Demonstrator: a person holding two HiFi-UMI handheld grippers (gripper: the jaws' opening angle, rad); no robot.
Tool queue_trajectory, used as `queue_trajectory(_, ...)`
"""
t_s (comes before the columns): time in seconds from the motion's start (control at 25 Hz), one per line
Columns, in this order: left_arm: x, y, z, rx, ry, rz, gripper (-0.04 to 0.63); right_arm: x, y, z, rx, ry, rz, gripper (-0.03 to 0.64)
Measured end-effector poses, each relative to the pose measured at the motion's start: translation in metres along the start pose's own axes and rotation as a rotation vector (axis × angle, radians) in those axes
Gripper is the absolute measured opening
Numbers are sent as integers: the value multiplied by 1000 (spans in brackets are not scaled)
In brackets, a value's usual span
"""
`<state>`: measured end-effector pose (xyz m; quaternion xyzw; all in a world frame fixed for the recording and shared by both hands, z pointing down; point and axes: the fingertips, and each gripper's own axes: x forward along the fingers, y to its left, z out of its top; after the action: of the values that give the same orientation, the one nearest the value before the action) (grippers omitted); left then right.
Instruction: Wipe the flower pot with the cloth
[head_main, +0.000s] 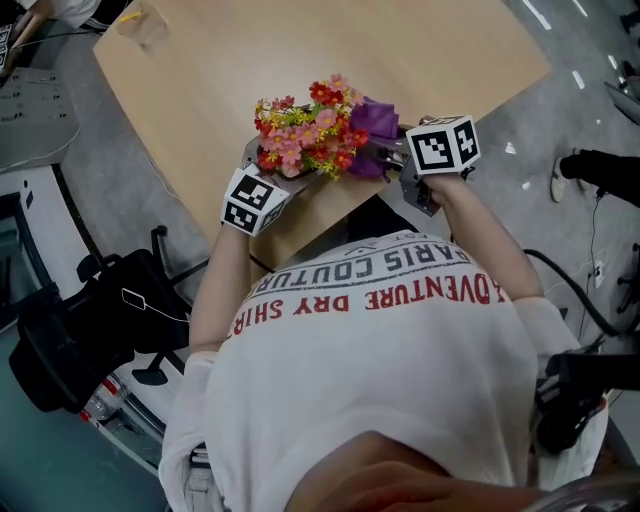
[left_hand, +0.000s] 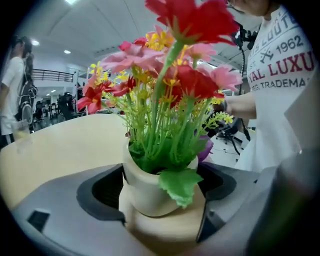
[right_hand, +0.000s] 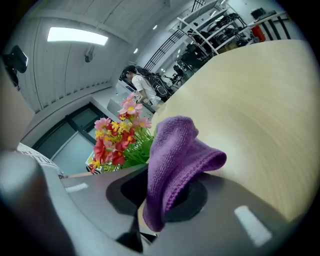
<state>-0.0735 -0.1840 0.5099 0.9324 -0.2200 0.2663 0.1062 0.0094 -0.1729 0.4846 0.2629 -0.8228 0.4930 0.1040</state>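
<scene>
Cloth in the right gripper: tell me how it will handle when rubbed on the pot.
Probably floppy: the cloth stands up from the right gripper, whose jaws pinch its lower end, and its top flops over in a fold. Likely light and soft. Its knitted-looking pile should grip rather than slide on the pot, though the loose end may bunch up.

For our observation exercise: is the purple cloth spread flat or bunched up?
Bunched up: the cloth droops folded over itself, clamped in the right gripper.

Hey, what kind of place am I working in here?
Probably an open-plan lab or workshop hall: storage racks loaded with equipment, a railed upper walkway, and an office chair beside a wooden table.
</scene>
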Motion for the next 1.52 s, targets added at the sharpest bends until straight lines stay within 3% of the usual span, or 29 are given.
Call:
queue_trajectory(0.12, 0, 1, -3, 22, 4, -38, 466, 5, 6, 8, -7, 0, 24, 46)
queue_trajectory(0.56, 1, 4, -4, 5, -7, -28, 466, 31, -6, 16, 8, 11, 44, 46)
queue_trajectory(0.72, 1, 1, -6, 5, -13, -30, 466, 37, -23, 9, -43, 81, -58, 44)
queue_trajectory(0.92, 1, 2, -4, 10, -13, -34, 467, 48, -45, 3, -184, 235, -219, 44)
queue_trajectory(1.04, 0, 3, -6, 11, 3, -40, 466, 50, -50, 4, -181, 274, -234, 44)
queue_trajectory(1.32, -4, 1, -11, 13, 44, -39, 468, 43, -48, 4, -116, 209, -212, 45)
queue_trajectory(1.52, -23, -1, -11, -67, 18, 30, 468, 15, -44, 1, -94, 97, -221, 46)
